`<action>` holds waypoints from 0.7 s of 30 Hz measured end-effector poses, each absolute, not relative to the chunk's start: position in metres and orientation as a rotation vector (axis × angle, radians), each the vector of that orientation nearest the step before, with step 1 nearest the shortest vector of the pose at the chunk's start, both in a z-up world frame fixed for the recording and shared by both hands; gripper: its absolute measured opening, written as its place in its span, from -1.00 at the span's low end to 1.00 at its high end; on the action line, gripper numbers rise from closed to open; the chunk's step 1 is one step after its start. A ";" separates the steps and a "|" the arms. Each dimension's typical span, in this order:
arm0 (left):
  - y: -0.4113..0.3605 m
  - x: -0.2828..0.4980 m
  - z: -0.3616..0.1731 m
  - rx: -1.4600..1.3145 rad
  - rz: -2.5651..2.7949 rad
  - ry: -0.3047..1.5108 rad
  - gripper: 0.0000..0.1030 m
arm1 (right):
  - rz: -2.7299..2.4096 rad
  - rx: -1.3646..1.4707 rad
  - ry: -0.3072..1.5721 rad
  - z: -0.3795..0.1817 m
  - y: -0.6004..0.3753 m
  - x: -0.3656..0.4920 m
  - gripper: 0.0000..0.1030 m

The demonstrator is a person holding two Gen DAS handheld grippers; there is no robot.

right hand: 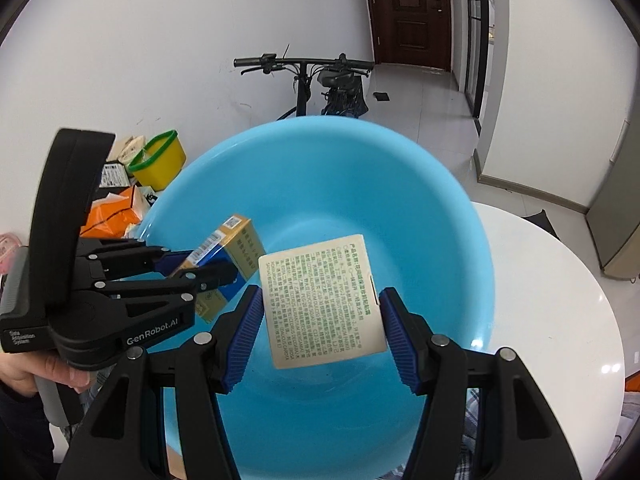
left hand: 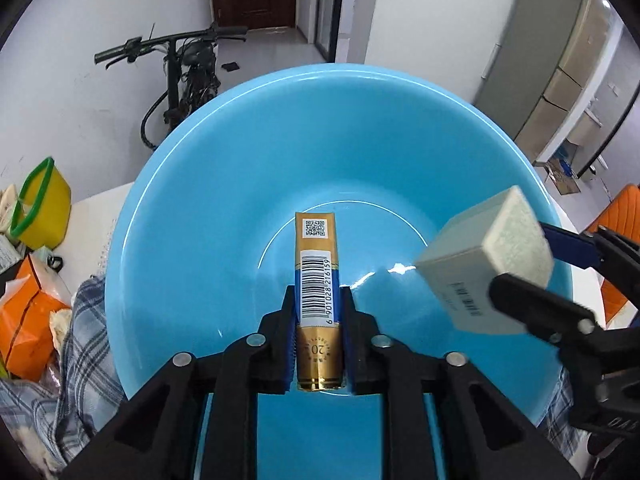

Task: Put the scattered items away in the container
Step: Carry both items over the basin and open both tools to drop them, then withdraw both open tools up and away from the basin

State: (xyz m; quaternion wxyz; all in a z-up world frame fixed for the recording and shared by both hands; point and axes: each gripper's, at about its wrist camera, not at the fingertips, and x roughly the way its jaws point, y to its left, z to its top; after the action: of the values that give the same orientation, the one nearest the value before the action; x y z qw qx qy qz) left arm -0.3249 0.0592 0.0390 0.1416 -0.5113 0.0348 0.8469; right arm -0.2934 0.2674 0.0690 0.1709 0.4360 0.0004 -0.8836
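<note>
Over the blue basin (left hand: pixel 240 184), your left gripper (left hand: pixel 319 300) brackets the gold-blue box (left hand: pixel 318 280), jaws slightly parted; your right gripper (right hand: pixel 320 312) clamps the pale box (right hand: pixel 320 300).

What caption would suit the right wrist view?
Right tool holds a printed box over the blue basin.

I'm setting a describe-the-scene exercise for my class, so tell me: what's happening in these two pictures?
A person is working two handheld grippers over a blue basin. The left gripper has a gold and blue box between its fingers; whether the pads press on it cannot be told. The right gripper is clamped on a cream box with printed text. Both boxes hang above the basin, which holds nothing else in view.
</note>
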 end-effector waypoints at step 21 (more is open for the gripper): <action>0.042 -0.323 0.053 -1.419 2.528 0.075 0.66 | -2.513 1.300 -0.068 0.055 0.269 -0.316 0.25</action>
State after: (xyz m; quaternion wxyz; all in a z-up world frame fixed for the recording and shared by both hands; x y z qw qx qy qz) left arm -0.3233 0.0424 0.0529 0.1203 -0.4858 0.0255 0.8654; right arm -0.3161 0.2692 0.0551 0.1552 0.4538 -0.0239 -0.8771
